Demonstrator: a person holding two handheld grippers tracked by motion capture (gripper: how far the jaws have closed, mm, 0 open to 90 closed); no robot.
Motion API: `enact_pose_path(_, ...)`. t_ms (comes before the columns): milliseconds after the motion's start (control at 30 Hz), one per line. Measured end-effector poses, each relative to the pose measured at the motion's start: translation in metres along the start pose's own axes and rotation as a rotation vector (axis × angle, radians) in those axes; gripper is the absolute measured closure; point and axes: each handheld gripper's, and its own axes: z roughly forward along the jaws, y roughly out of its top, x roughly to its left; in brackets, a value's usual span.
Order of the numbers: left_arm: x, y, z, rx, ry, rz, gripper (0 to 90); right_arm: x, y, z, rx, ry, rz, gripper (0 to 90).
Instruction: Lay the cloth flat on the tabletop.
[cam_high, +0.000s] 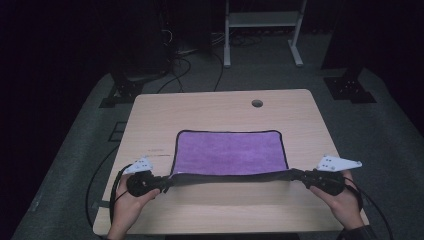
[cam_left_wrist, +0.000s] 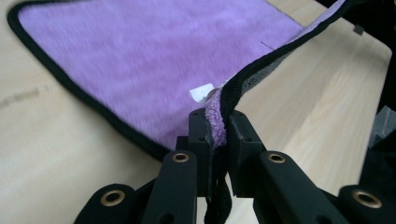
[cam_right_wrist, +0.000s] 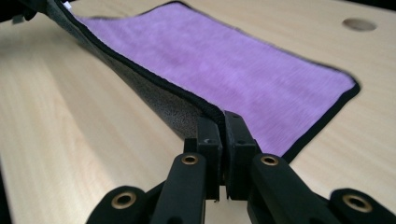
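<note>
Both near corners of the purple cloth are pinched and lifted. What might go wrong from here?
1. The left gripper pinches little more than the black hem of the cloth; a tug might pull the corner free.
2. The near edge is stretched taut over to the right gripper; uneven pulling could skew any fold.
3. The far half lies flat on the table; dragging may bunch it instead of laying it smooth.
</note>
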Motion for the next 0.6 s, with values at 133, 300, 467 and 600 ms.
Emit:
enact_pose_path(133, -0.005, -0.012, 0.001, 0.036, -0.005, -0.013, 79.8, 0.008, -0.014, 0.0, 0.056, 0.028, 0.004, 86.0)
enact_pose_path(300, -0.007, -0.022, 0.006, 0.108, 0.001, -0.005, 74.7, 0.011, -0.027, 0.002, 0.116, 0.062, 0.017, 83.6)
enact_pose_path(467, -0.007, -0.018, 0.0, 0.072, 0.013, -0.007, 57.3, 0.009, -0.029, 0.001, 0.102, 0.085, 0.031, 64.5)
enact_pose_path(600, -0.005, -0.016, -0.007, 0.037, 0.033, -0.003, 52.8, 0.005, -0.023, -0.007, 0.034, 0.097, 0.033, 56.7)
